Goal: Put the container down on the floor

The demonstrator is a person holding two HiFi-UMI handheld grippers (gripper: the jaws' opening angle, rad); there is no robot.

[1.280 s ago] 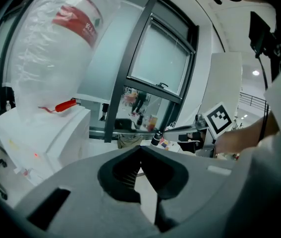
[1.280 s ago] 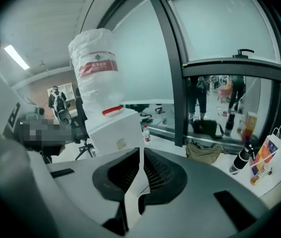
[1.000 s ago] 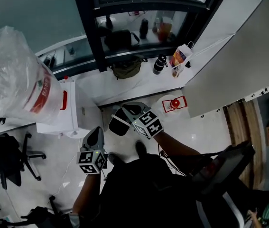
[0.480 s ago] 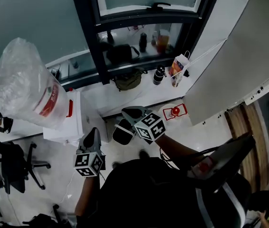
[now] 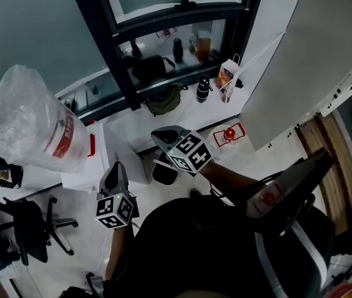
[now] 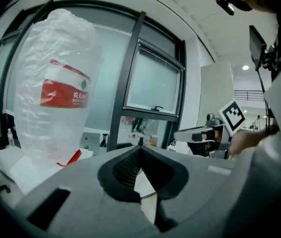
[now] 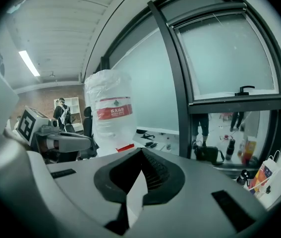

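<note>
The container is a big clear water bottle with a red label, wrapped in thin plastic. It stands upright on a white box at the left; it also shows in the left gripper view and the right gripper view. My left gripper is shut and empty, a little to the right of the bottle's base. My right gripper is also shut and empty, further right and apart from the bottle. Each gripper view shows its own jaws closed together.
A black bag, bottles and a paper bag sit by the dark window frame. A black office chair stands at lower left, a red-and-white item lies on the pale floor, and a dark chair is at right.
Both grippers have risen, still shut and empty. The head view has swung, so the bottle now sits lower and nearer the middle of the picture.
</note>
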